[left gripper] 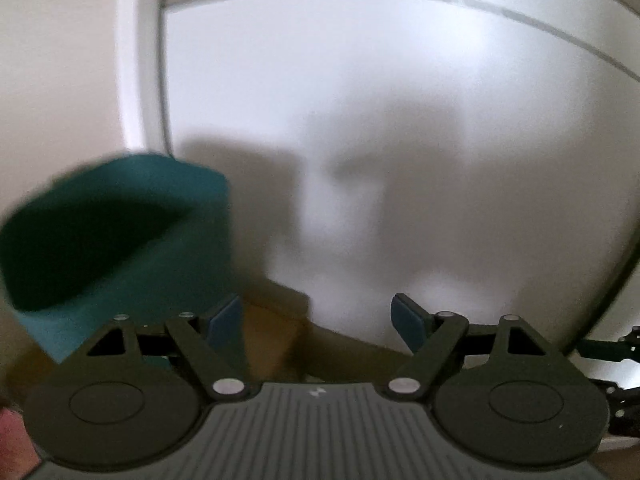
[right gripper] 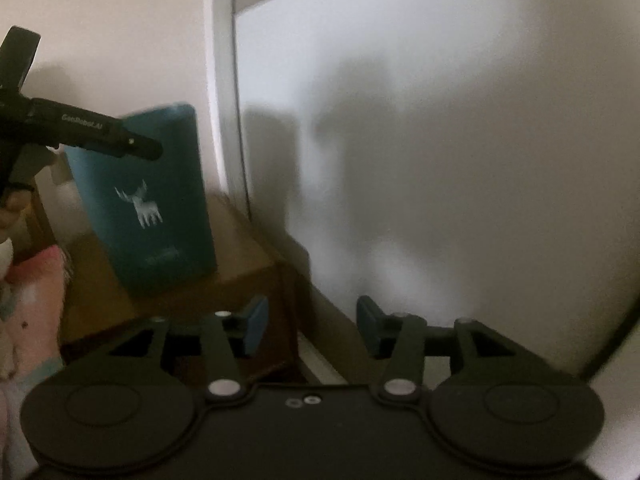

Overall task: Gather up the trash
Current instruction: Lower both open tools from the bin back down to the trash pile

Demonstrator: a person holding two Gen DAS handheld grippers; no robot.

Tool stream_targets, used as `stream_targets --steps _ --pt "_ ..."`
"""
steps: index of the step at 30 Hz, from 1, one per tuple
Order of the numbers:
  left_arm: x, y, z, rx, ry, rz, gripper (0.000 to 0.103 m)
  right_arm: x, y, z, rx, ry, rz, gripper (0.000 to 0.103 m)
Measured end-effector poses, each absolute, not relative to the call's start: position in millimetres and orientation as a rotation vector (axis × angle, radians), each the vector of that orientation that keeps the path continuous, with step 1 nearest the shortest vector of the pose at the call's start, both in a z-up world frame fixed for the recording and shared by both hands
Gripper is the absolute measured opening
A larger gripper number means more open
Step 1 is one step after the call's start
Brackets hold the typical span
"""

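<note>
On left tool: "GenRobot.AI" txt.

- The teal bin stands on the brown floor, close to the white door frame.
- The white door blocks the way ahead.
- The left tongs hang before the bin's top.
- Bare floor lies between bin and door.

Blur is smearing the teal bin, its inside staying dark; the left gripper is running off the picture's edge.
</note>
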State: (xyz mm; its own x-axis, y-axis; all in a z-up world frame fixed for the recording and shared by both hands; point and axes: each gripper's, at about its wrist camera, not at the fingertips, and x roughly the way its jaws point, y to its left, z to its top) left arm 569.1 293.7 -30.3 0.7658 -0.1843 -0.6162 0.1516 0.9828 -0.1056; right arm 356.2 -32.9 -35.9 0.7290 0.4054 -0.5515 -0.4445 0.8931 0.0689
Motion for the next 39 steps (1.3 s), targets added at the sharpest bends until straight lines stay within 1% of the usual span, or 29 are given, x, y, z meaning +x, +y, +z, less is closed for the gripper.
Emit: stream_targets --steps 6,7,8,9,15,22,27,28,31,39 --pt "586.8 238.7 -103.8 -0.016 0.738 -0.289 0.083 354.2 -66.1 -98.1 -0.034 0.706 0.409 0.055" --pt "588.7 229.4 -115.1 -0.009 0.752 -0.312 0.086 354.6 -71.9 -109.8 -0.029 0.727 0.397 0.055" --pt "592.8 217.0 -132.3 -0.001 0.777 -0.347 0.095 356.2 -77.3 -122.5 -0.024 0.750 0.383 0.055" --pt "596.6 207.0 -147.6 0.002 0.796 -0.382 0.102 357.9 -82.4 -134.5 -0.020 0.771 0.370 0.056" --pt "613.8 143.2 -240.2 0.048 0.909 -0.537 0.102 374.8 -113.7 -217.4 0.019 0.892 0.285 0.056" --pt "634.0 77.2 -347.8 0.164 1.035 -0.640 0.102 397.8 -145.7 -316.8 0.079 1.027 0.188 0.057" --pt "636.6 41.5 -425.0 0.303 1.087 -0.665 0.102 412.4 -153.8 -386.1 0.026 1.115 0.151 0.057" --pt "620.9 38.6 -435.0 0.319 1.098 -0.670 0.102 414.8 -154.6 -397.4 0.023 1.131 0.141 0.057" --pt "619.1 26.2 -484.5 0.371 1.145 -0.702 0.102 424.5 -157.6 -434.4 0.056 1.183 0.113 0.057" --pt "578.6 -23.0 -578.5 0.510 1.190 -0.860 0.102 441.1 -169.7 -516.9 0.096 1.273 0.076 0.057"
